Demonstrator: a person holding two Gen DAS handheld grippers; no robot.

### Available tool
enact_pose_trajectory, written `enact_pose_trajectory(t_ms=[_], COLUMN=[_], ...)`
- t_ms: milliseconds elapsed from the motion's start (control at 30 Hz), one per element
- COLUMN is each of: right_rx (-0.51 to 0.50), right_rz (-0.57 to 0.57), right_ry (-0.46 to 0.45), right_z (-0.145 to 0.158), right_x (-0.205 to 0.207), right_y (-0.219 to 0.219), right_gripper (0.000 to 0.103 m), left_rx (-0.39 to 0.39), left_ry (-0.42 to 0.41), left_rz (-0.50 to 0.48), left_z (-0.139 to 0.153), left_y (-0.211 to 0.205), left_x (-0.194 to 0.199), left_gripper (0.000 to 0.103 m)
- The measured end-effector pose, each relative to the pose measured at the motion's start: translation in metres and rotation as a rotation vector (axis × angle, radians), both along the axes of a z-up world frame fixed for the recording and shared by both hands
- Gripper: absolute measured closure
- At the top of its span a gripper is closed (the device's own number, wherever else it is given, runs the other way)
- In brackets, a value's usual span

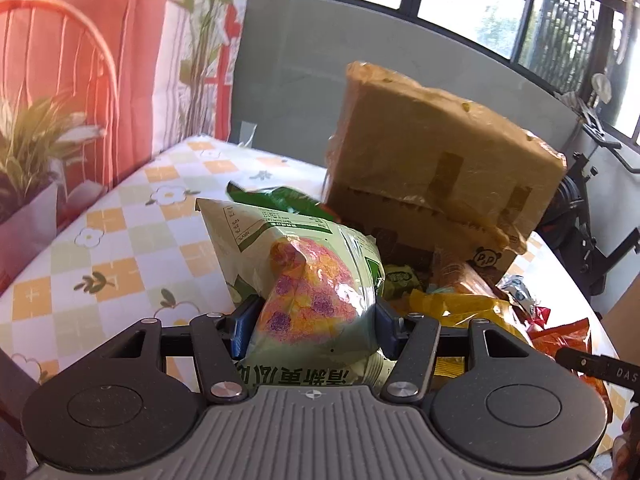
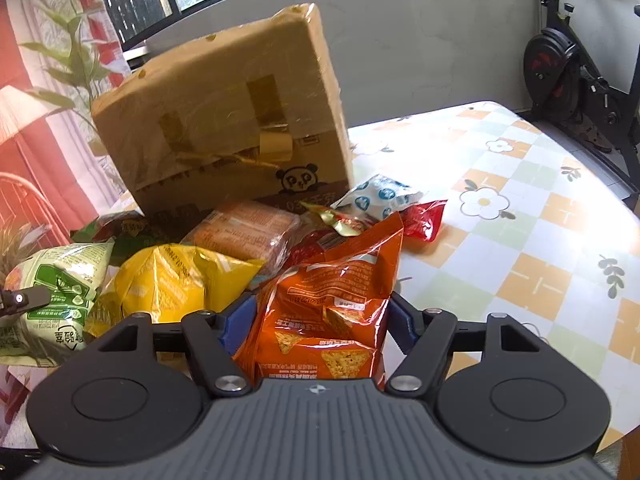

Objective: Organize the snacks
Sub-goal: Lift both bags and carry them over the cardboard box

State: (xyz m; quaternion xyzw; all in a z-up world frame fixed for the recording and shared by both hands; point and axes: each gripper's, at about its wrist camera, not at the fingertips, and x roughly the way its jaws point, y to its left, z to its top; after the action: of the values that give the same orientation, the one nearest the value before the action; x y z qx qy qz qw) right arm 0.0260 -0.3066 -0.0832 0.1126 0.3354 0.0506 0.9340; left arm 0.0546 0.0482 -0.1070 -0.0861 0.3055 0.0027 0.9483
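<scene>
Green snack bag (image 1: 308, 280) points lengthwise away from left claw (image 1: 316, 320).

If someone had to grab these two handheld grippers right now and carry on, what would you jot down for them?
Left gripper: shut on the pale green snack bag, held clear of the pile.
Right gripper: shut on the orange chip bag.
Still on the checked tablecloth: yellow bag, wrapped biscuits, white-and-blue packet, red packet and a dark green bag, all heaped in front of the cardboard box.
Done: two bags gripped.
Left: place both bags, then sort the remaining heap. Where they belong is not visible.
</scene>
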Motion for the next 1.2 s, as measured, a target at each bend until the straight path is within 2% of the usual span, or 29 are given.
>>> enact_pose_trajectory(t_ms=[133,333,433,467,667,867,1033,1200], right_rx=[-0.007,-0.025,-0.039,-0.047,-0.05,-0.04,-0.044,-0.072], right_rz=[-0.013,-0.012,-0.004,-0.005,0.028,0.037,0.04,0.048], right_ry=[-0.032,-0.081,-0.106,-0.112,-0.101,-0.119,-0.177,-0.266], right_z=[0.007,0.015,0.019,0.02,0.017,0.02,0.036,0.064], right_x=[-0.002,-0.003,-0.003,-0.003,-0.001,-0.002,-0.004,0.0], right_y=[-0.004,-0.005,-0.005,-0.005,-0.003,-0.004,-0.009,-0.014], right_gripper=[0.036,0.038,0.05,0.084,0.084,0.084,0.084,0.084], left_rx=[0.065,0.125,0.133,0.135,0.135,0.138,0.15,0.186], left_ry=[-0.064,-0.131,-0.14,-0.143,-0.145,-0.15,-0.175,-0.243], left_rz=[-0.033,-0.026,-0.009,-0.001,0.029,0.013,0.007,-0.004], left_z=[0.011,0.021,0.023,0.024,0.025,0.025,0.031,0.048], left_y=[-0.011,-0.015,-0.012,-0.011,-0.004,-0.003,-0.001,-0.001], left_x=[-0.006,-0.008,-0.006,-0.005,-0.003,-0.005,-0.006,-0.004], left_gripper=[0.042,0.042,0.042,0.042,0.042,0.042,0.042,0.042])
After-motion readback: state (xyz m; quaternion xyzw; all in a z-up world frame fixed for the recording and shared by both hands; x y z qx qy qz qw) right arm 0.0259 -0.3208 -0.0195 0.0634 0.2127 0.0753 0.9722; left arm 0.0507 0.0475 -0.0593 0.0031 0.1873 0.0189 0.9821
